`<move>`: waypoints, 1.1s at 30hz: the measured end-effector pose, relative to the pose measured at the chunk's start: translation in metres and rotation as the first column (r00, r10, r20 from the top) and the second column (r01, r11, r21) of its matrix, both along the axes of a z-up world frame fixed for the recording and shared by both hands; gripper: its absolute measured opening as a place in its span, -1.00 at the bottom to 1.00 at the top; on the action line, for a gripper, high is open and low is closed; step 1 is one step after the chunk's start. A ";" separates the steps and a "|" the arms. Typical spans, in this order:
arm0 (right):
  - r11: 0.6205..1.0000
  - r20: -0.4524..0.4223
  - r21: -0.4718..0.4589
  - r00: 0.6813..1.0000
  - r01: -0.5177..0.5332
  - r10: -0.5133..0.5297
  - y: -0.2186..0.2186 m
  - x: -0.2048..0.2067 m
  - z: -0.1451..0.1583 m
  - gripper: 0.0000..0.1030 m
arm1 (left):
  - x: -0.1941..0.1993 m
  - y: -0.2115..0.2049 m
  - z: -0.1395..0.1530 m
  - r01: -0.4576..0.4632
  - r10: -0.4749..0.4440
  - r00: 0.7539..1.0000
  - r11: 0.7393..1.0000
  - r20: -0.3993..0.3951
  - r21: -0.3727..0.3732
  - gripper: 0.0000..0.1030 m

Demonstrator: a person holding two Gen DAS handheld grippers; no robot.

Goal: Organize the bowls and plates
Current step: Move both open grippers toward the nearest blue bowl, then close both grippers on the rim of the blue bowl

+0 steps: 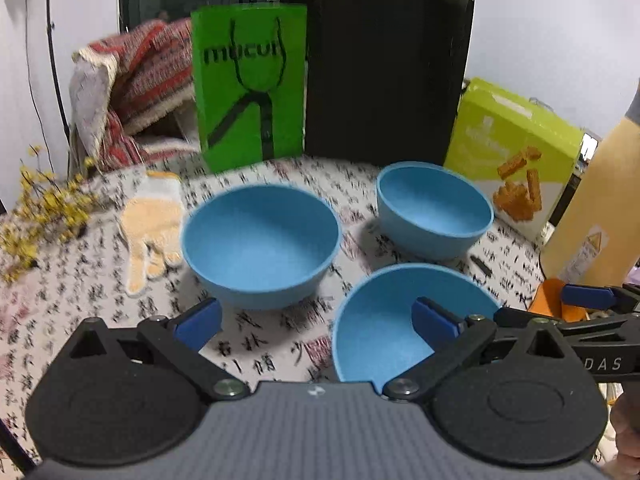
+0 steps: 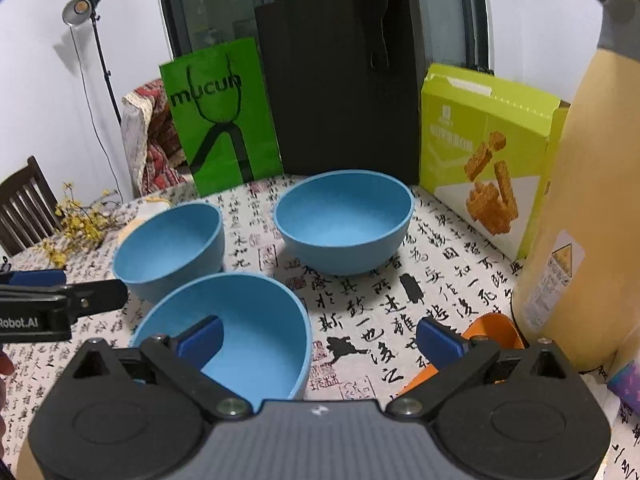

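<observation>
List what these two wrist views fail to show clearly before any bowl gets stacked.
- Orange object: right wrist view, mostly hidden behind the right gripper; its kind is unclear.
- Nearest blue bowl: left wrist view, near rim covered by the left gripper.
- Tan bottle: both views, cut off by the frame edge.
- Glove: left wrist view, blurred.

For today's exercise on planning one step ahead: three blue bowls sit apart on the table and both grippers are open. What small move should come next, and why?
Probably ease the left gripper forward and close on the rim of the nearest blue bowl. One of its fingers already shows against that bowl's inside, nothing is held, and the other two bowls stand separate, unstacked.
</observation>
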State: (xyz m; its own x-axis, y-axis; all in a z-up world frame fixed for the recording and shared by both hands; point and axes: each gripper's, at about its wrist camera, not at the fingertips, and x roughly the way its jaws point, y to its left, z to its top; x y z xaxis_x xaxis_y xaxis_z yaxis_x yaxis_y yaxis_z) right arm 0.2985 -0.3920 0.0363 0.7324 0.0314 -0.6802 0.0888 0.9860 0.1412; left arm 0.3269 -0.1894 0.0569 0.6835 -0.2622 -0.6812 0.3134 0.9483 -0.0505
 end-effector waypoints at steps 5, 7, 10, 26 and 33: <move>0.999 -0.064 0.033 0.998 0.006 -0.004 -0.006 0.009 -0.014 0.97 | 0.015 -0.001 -0.017 -0.009 0.008 0.996 1.000 -0.088 -0.010 1.00; 0.999 -0.083 0.052 0.997 0.011 -0.007 -0.009 0.012 -0.018 0.97 | 0.022 0.000 -0.024 -0.015 0.012 0.991 1.000 -0.134 -0.018 1.00; 0.997 -0.115 0.079 0.993 0.017 -0.008 -0.013 0.017 -0.026 0.95 | 0.030 0.000 -0.035 -0.018 0.015 0.982 1.000 -0.189 -0.016 1.00; 0.993 -0.224 0.120 0.975 0.017 0.010 -0.008 0.039 -0.055 0.56 | 0.044 -0.012 -0.066 0.006 -0.010 0.950 1.000 -0.313 -0.015 1.00; 0.989 -0.229 0.146 0.973 0.011 0.023 -0.006 0.041 -0.059 0.35 | 0.045 -0.016 -0.069 0.013 -0.016 0.948 1.000 -0.317 -0.010 0.87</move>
State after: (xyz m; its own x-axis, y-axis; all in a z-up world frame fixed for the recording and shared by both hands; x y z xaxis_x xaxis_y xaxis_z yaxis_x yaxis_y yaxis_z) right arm 0.3396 -0.3975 -0.0228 0.5565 0.1467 -0.8178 0.1297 0.9569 0.2599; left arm 0.3718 -0.2055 -0.0120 0.4283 -0.2767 -0.8602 0.2938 0.9429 -0.1570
